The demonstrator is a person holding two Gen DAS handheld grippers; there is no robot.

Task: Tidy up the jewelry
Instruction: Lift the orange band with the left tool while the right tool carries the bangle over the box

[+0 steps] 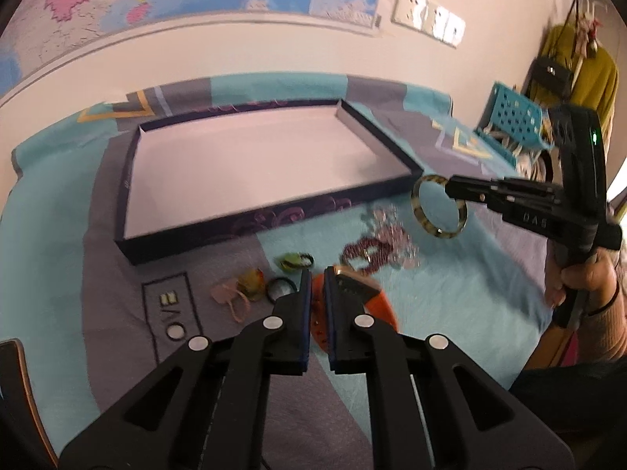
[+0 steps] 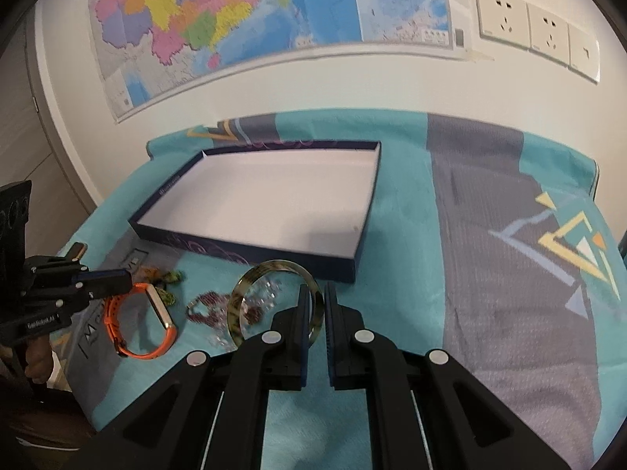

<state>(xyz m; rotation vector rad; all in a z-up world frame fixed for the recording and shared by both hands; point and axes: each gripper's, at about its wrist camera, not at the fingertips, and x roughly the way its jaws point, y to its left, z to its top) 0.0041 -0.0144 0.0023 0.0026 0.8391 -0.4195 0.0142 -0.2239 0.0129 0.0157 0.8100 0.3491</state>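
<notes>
A shallow dark-blue tray (image 1: 129, 180) (image 2: 250, 252) with a white floor lies empty on the bed. My right gripper (image 2: 318, 293) (image 1: 446, 188) is shut on a yellow-green bangle (image 2: 237, 305) (image 1: 418, 205), held above the cloth beside the tray's near right corner. My left gripper (image 1: 318, 278) (image 2: 127, 278) is shut on an orange watch band (image 1: 376, 305) (image 2: 156, 346), lifted just off the cloth. A dark-red bead bracelet (image 1: 364, 254) (image 2: 203, 305) and a clear crystal bracelet (image 1: 388, 215) (image 2: 270, 288) lie between the grippers.
Hair ties and small green and yellow ornaments (image 1: 270, 278) (image 2: 164, 278) lie in front of the tray on the teal and grey bedspread (image 2: 490, 235). A turquoise basket (image 1: 509, 121) stands at the bed's far right. A wall with a map (image 2: 254, 19) is behind.
</notes>
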